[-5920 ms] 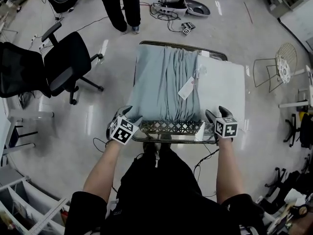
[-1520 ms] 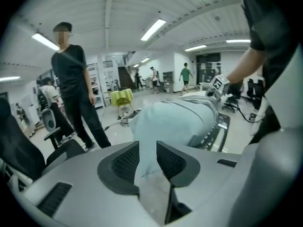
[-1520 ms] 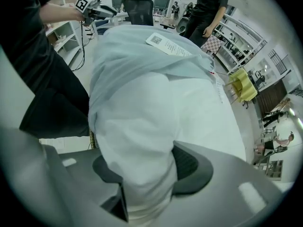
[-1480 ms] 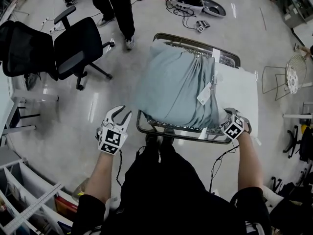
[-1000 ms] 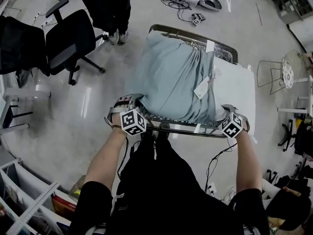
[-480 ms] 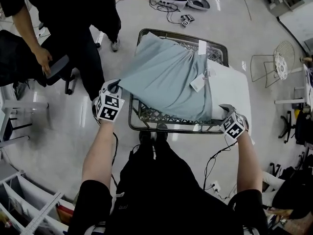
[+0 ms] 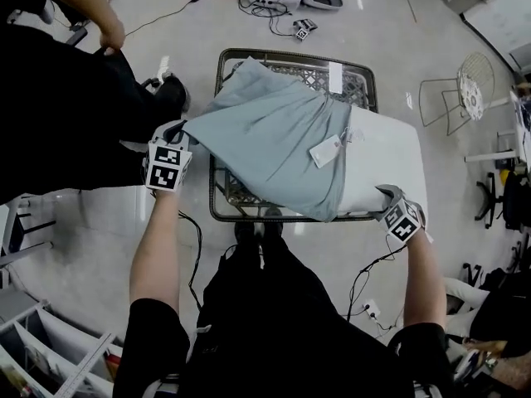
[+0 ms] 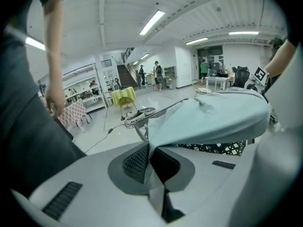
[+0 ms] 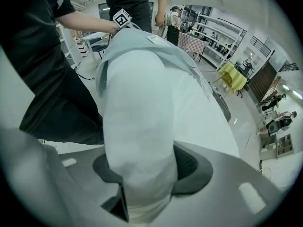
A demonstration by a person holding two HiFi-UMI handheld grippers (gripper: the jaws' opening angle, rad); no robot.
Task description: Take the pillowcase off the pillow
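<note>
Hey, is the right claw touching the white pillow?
Touching. The right gripper view shows the right claw clamped on a corner of the pillow.

Pinching a fold of pillowcase [image 7: 265, 135] tight in the left gripper [image 8: 150, 157], held out wide at the left on a nearly straight left arm [image 7: 156, 247], marker cube facing up. Clamping the end of the pillow [image 7: 383, 162] in the right gripper [image 9: 142, 174], jaws part-way apart round the thick stuffing, pointing steeply down. Reaching forward with the right arm [image 7: 423, 280], both forearms bare.
</note>
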